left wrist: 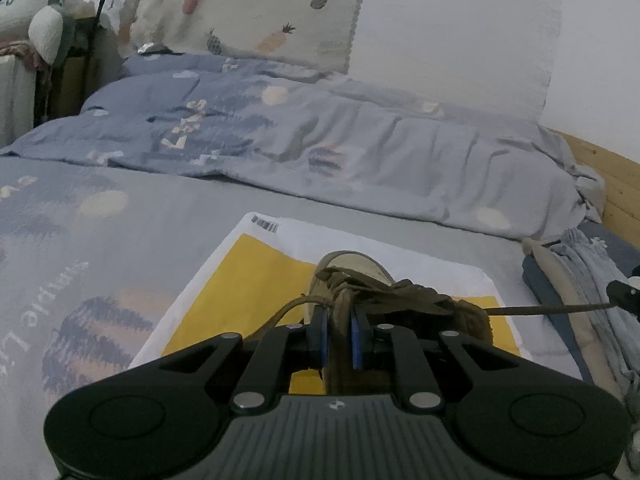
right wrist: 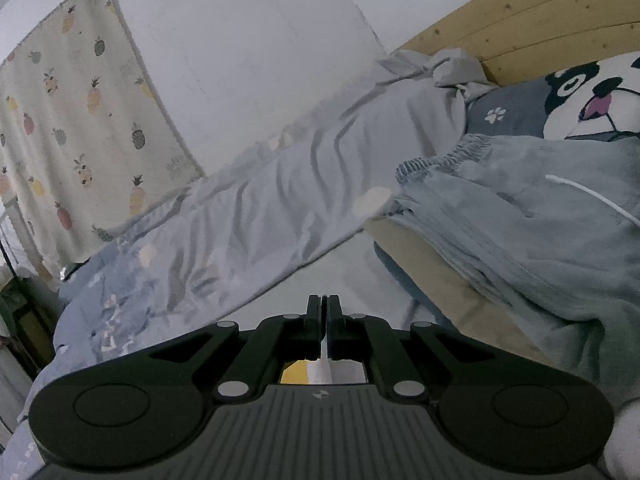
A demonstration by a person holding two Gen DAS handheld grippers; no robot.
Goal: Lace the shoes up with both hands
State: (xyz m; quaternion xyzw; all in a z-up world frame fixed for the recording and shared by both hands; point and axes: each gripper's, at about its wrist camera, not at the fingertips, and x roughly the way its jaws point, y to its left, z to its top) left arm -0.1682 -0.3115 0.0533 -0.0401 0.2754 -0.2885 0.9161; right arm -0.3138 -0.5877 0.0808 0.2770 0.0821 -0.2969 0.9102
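A brown suede shoe (left wrist: 360, 280) with brown laces stands on a white and yellow bag (left wrist: 248, 276) on the bed. My left gripper (left wrist: 340, 320) is shut on the shoe's upper edge by the eyelets. One lace (left wrist: 548, 309) runs taut to the right, to my right gripper (left wrist: 626, 292) at the frame edge. In the right wrist view my right gripper (right wrist: 324, 312) is shut; the lace is not visible between its fingers there. The shoe is hidden in that view.
A rumpled blue-grey duvet (left wrist: 320, 144) lies behind the shoe. A pineapple-print cloth (left wrist: 256, 8) hangs on the wall. Folded grey clothes (right wrist: 540, 216) and a dog-print pillow (right wrist: 592, 96) lie to the right by the wooden headboard (right wrist: 540, 20).
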